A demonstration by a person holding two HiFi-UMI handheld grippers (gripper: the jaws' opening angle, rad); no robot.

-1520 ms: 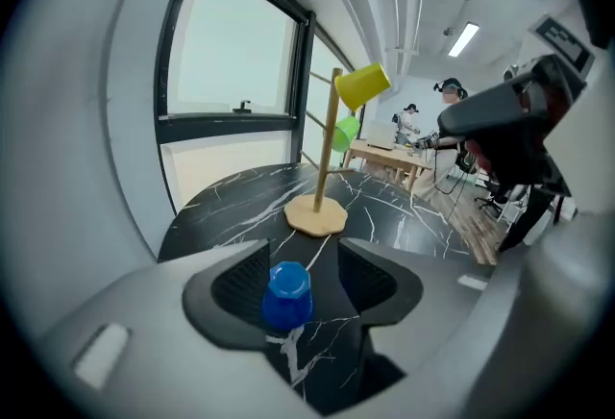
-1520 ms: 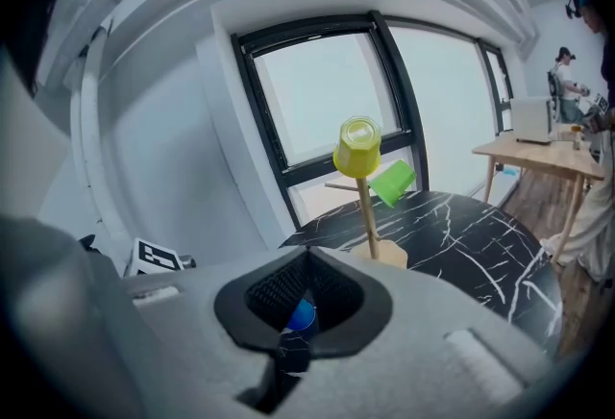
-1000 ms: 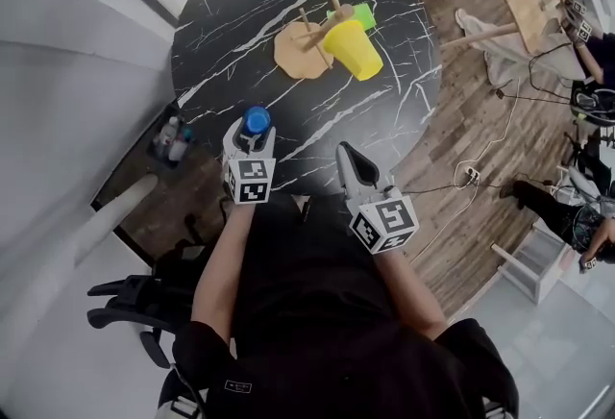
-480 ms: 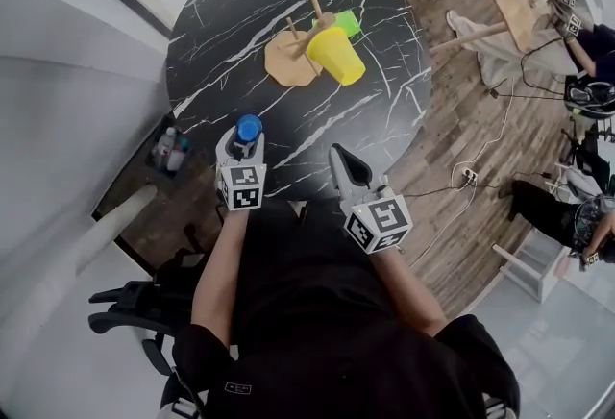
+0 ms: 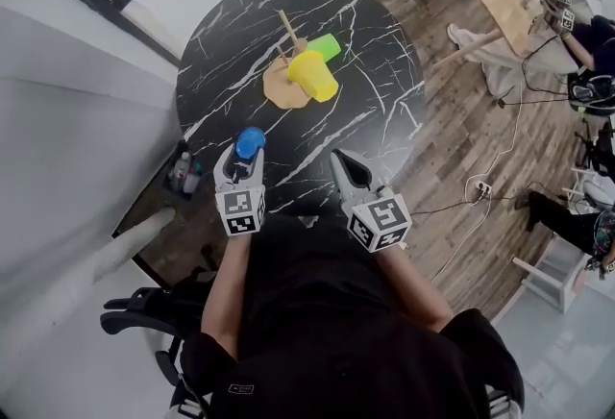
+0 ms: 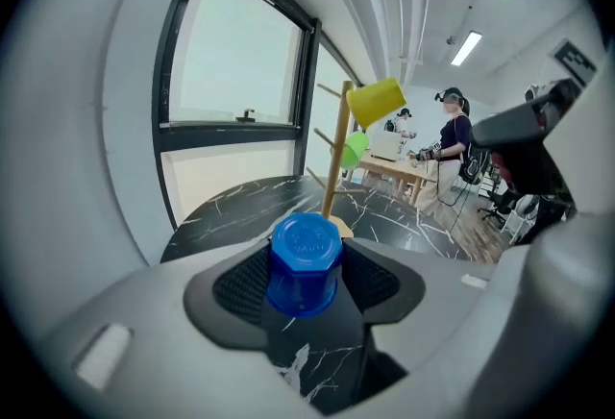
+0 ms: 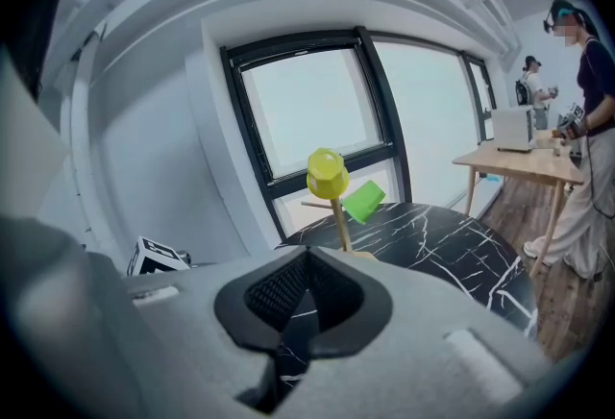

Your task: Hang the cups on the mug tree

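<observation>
Table (image 5: 370,110): round, black marble. Tree (image 5: 278,86) stands at its far side, wood, probably tips if bumped. Left gripper (image 5: 241,160) is over the near edge; jaws just closed in, pinching blue cup (image 5: 251,142) by its sides, bottom up. Right gripper (image 5: 346,165) is pressed together, empty. Blue cup looks like light, stiff, slick plastic; side hold suits it. Yellow cup (image 5: 312,76) and green cup (image 5: 325,47) hang on pegs, in the way; left pegs bare.

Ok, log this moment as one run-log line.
left tool: jaws just closed on blue cup | right tool: shut, empty | mug tree: yellow cup, green cup hung
</observation>
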